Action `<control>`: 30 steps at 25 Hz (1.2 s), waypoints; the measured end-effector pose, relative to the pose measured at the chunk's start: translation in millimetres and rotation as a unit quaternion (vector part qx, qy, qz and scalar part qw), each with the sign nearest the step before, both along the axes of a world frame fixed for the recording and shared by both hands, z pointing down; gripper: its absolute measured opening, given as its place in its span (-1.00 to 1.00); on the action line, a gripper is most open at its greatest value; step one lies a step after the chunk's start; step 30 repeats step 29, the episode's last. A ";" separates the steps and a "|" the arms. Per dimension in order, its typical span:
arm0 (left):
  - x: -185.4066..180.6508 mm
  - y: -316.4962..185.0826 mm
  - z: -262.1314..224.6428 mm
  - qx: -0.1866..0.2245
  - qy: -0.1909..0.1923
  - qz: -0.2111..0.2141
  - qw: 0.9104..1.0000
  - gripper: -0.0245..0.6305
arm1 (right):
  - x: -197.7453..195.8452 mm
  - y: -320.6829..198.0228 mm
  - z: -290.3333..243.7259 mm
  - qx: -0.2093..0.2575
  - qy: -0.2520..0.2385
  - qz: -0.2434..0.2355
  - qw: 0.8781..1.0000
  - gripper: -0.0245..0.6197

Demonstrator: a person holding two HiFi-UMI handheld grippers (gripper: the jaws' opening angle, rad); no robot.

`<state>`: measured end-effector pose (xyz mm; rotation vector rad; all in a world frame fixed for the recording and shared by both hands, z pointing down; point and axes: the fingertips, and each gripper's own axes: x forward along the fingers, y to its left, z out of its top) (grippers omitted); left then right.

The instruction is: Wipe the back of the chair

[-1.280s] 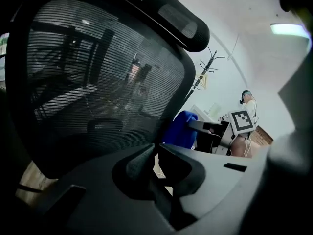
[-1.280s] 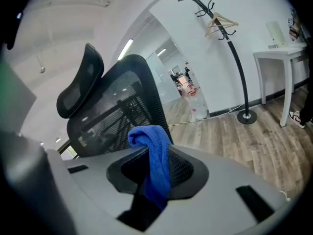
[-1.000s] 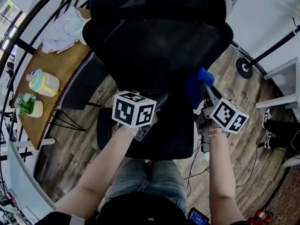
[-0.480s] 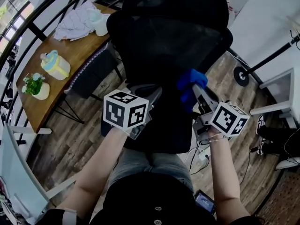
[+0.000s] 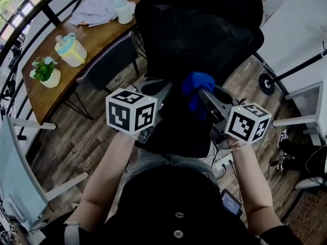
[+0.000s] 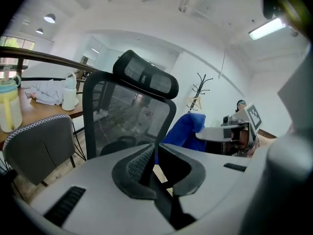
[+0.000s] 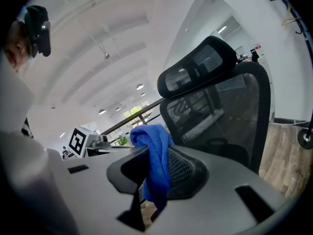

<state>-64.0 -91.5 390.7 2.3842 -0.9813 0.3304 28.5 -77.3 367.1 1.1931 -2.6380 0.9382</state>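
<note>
The black mesh office chair stands right in front of me, its back toward me; it also fills the left gripper view and the right gripper view. My right gripper is shut on a blue cloth, which hangs between its jaws, up at the lower part of the chair's back. I cannot tell whether cloth and mesh touch. My left gripper is beside it on the left, shut with nothing in it, jaws pointing at the chair. The left gripper view shows the blue cloth to the right of the chair.
A wooden desk at the left carries a yellow and blue jug, a potted plant, a white cup and crumpled fabric. A grey chair stands by it. A stand base and white furniture are right.
The right gripper with the blue cloth has moved left across the chair's back. The left gripper has stayed beside it. The head view has shifted, so the desk shows further right.
</note>
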 end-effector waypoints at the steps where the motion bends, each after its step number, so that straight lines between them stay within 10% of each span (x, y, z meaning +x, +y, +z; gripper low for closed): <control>1: -1.8 1.8 0.1 0.000 0.000 -0.002 1.000 -0.82 | -4.8 2.5 0.4 -0.001 -0.003 -0.007 1.000 -0.62; 30: -12.3 23.4 17.6 -0.029 0.005 -0.003 1.000 -0.82 | -34.8 15.0 7.7 -0.022 -0.006 -0.049 0.999 -0.63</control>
